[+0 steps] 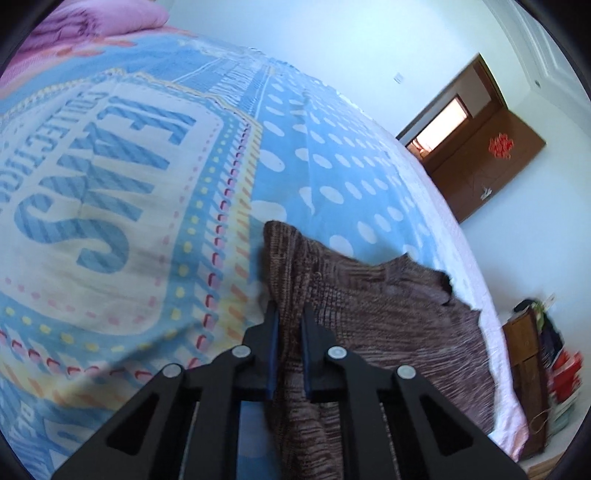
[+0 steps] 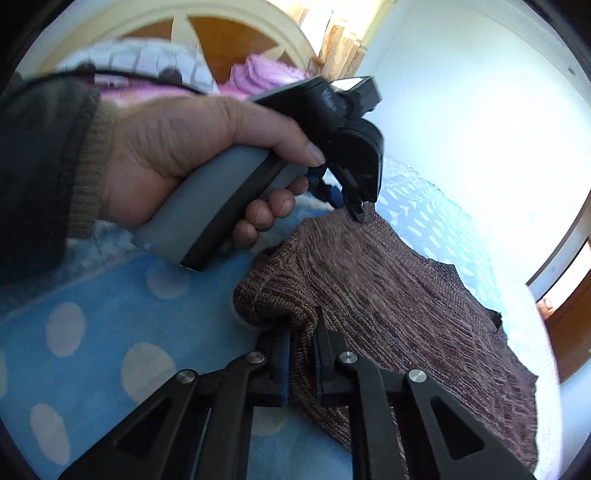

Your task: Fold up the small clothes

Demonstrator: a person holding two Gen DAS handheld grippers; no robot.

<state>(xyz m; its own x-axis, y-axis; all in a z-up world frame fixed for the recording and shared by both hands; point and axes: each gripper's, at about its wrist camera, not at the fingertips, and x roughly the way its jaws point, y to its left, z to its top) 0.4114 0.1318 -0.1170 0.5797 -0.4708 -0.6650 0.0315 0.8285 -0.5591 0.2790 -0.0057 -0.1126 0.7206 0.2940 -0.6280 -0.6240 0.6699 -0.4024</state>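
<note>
A brown knitted garment (image 1: 373, 314) lies on a blue bedspread with white dots (image 1: 325, 155). In the left wrist view my left gripper (image 1: 290, 314) is shut on the garment's edge, knit bunched between its blue pads. In the right wrist view my right gripper (image 2: 301, 323) is shut on another raised, rolled edge of the brown knitted garment (image 2: 388, 295). A person's hand (image 2: 192, 155) holds the left gripper (image 2: 357, 216), whose tip pinches the garment's far corner. The cloth hangs slightly lifted between the two grips.
The bedspread carries a large cream panel with blue letters (image 1: 99, 184). Pink bedding (image 1: 92, 22) and a headboard (image 2: 221, 33) lie at the bed's far end. A brown door (image 1: 491, 147) and a cluttered wooden stand (image 1: 535, 369) stand past the bed's right edge.
</note>
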